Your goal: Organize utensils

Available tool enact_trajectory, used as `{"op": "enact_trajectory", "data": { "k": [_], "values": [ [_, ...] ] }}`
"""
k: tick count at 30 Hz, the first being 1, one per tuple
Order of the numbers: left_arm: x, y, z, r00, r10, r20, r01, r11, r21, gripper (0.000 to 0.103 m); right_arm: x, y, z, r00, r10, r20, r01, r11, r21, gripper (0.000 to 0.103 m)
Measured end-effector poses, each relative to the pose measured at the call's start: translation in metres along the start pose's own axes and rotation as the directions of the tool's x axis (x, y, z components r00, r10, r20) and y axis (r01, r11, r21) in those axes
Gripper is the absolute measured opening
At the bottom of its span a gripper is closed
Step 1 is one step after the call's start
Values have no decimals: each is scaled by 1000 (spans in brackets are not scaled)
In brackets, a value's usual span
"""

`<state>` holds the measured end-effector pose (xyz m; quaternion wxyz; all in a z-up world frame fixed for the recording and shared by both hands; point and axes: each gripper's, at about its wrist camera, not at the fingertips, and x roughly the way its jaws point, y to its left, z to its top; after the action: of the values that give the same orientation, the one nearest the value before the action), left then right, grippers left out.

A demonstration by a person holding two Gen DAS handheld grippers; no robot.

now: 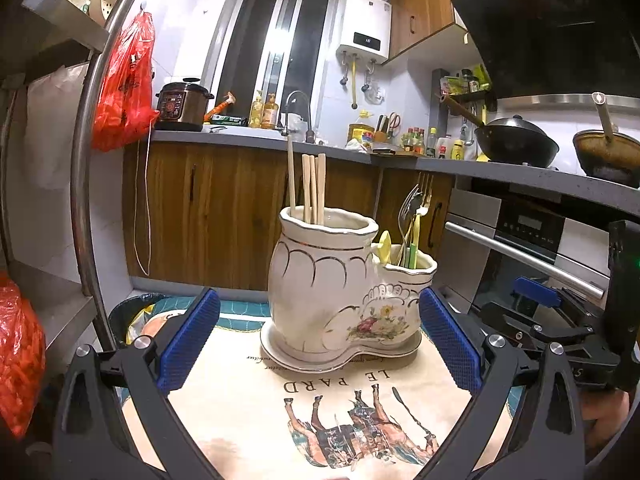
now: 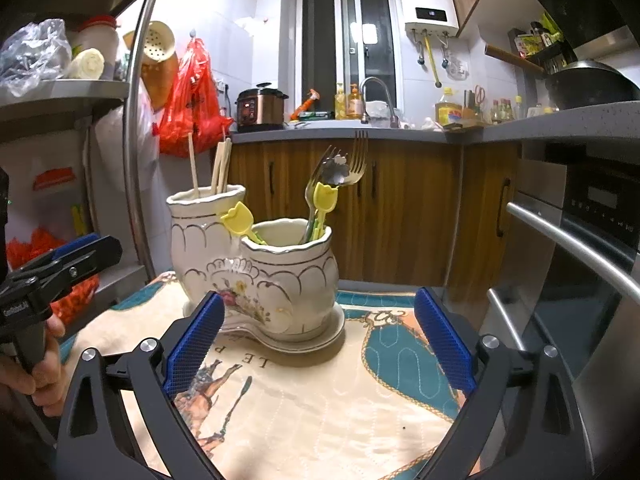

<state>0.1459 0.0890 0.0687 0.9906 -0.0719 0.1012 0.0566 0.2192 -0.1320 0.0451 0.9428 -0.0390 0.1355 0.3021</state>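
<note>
A white ceramic double-pot utensil holder (image 1: 320, 288) (image 2: 276, 276) stands on its saucer on a printed cloth. Several wooden chopsticks (image 1: 314, 188) (image 2: 220, 168) stick up from the taller pot. Metal forks (image 1: 412, 208) (image 2: 352, 160) and yellow tulip-topped picks (image 1: 385, 246) (image 2: 325, 198) stand in the shorter pot. My left gripper (image 1: 320, 336) is open, its blue pads on either side of the holder and apart from it. My right gripper (image 2: 316, 340) is open wide in front of the holder, with nothing between its pads. Each gripper shows at the edge of the other's view.
The cloth (image 1: 256, 408) (image 2: 320, 408) covers a small table. A steel rack post (image 1: 86, 184) (image 2: 136, 128) and red bags (image 1: 124, 88) stand left. An oven (image 1: 532, 248) (image 2: 580, 240) with a bar handle is right. A counter with sink, cooker and woks runs behind.
</note>
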Motion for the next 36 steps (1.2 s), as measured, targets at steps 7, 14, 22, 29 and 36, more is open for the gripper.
{"op": "enact_trajectory", "data": {
  "k": [7,14,22,29,36],
  "values": [
    [3,-2,-2,1000,-8,-12,9,1000,15,98,0,1,0,1000,10,2,-10,1000,-5,95],
    [3,-4,-3,1000,-5,-11,5,1000,18,98,-1,2,0,1000,17,3,-17,1000,-10,95],
    [2,-4,-3,1000,3,-16,-2,1000,16,98,-2,3,0,1000,23,3,-23,1000,-13,95],
    [2,-4,-4,1000,6,-16,-6,1000,22,98,-1,3,1,1000,21,2,-21,1000,-13,95],
    [3,-5,-4,1000,4,-19,-3,1000,24,98,-2,3,1,1000,22,2,-22,1000,-14,95]
  ]
}}
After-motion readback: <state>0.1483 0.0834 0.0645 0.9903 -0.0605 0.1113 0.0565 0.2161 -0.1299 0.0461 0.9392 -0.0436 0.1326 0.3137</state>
